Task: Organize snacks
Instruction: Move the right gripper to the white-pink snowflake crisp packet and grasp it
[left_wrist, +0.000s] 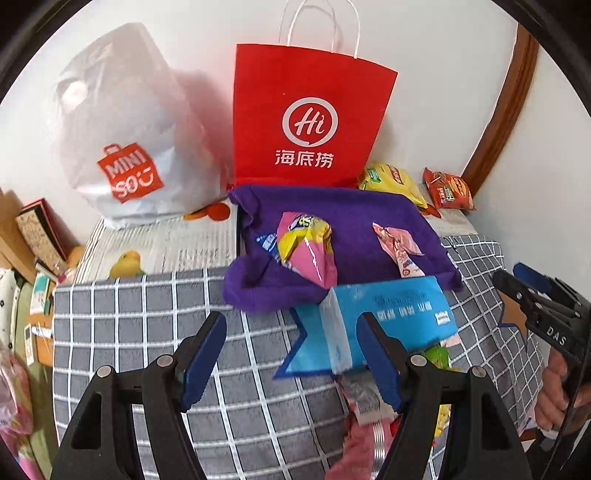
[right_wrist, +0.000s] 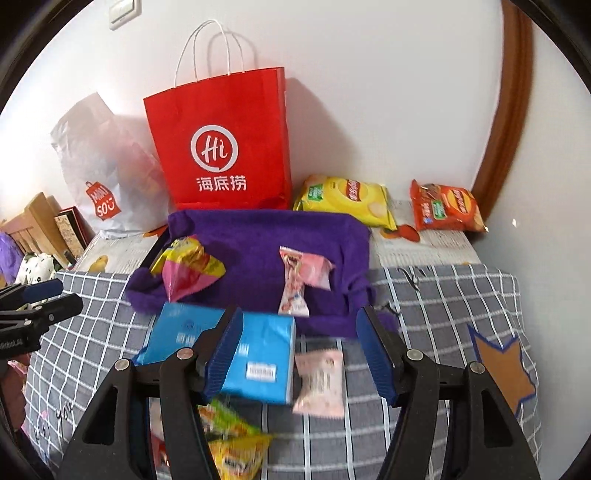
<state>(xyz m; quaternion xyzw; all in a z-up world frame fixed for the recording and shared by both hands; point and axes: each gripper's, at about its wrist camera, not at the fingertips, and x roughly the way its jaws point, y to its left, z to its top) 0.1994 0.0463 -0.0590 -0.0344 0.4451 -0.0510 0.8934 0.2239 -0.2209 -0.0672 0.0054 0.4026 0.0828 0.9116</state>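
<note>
A purple cloth (left_wrist: 332, 229) (right_wrist: 258, 236) lies on the checked blanket (left_wrist: 147, 314). On it are a pink-and-yellow snack bag (left_wrist: 306, 247) (right_wrist: 188, 266) and a pink candy packet (left_wrist: 397, 247) (right_wrist: 299, 280). A blue tissue pack (left_wrist: 388, 314) (right_wrist: 255, 354) lies in front of the cloth. My left gripper (left_wrist: 291, 354) is open and empty, its right finger over the tissue pack. My right gripper (right_wrist: 299, 354) is open above a pale pink packet (right_wrist: 319, 384). Green and yellow snack packets (right_wrist: 232, 435) lie near its left finger.
A red paper bag (left_wrist: 306, 118) (right_wrist: 221, 147) and a white MINISO plastic bag (left_wrist: 125, 129) (right_wrist: 99, 166) stand against the wall. A yellow chip bag (right_wrist: 347, 199) and an orange-red chip bag (right_wrist: 447, 206) lie at the back right. Boxes (left_wrist: 40, 232) are stacked at the left.
</note>
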